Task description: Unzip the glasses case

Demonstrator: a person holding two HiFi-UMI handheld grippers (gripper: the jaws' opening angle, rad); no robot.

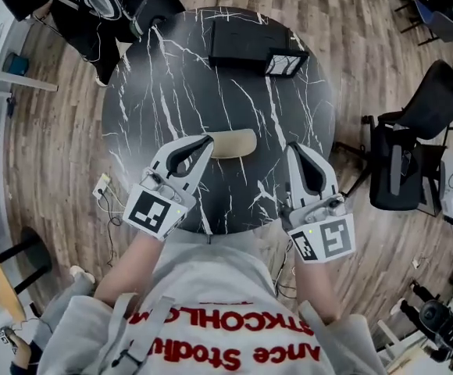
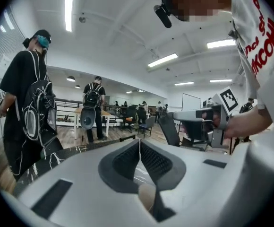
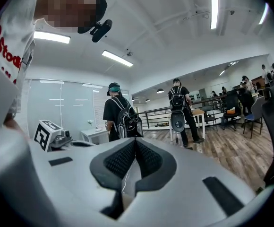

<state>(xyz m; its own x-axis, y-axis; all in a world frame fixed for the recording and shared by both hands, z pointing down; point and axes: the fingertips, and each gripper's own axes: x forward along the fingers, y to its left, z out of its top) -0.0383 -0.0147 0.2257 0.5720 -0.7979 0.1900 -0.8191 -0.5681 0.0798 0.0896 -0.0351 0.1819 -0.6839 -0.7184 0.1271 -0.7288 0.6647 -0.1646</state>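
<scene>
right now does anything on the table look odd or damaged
Nothing stands out. The glasses case lies flat on the table, and the black box sits at the far side. The white lines are marble veining, not cracks.

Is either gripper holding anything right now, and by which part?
Nothing is held. The left gripper and right gripper both have their jaws closed and empty; the glasses case lies on the table, ungripped.

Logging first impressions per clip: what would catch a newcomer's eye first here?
A round black marble table fills the head view, a tan glasses case lying near its middle. The left gripper and right gripper, both white with jaws shut and empty, flank the case. A black box sits at the far edge.
</scene>
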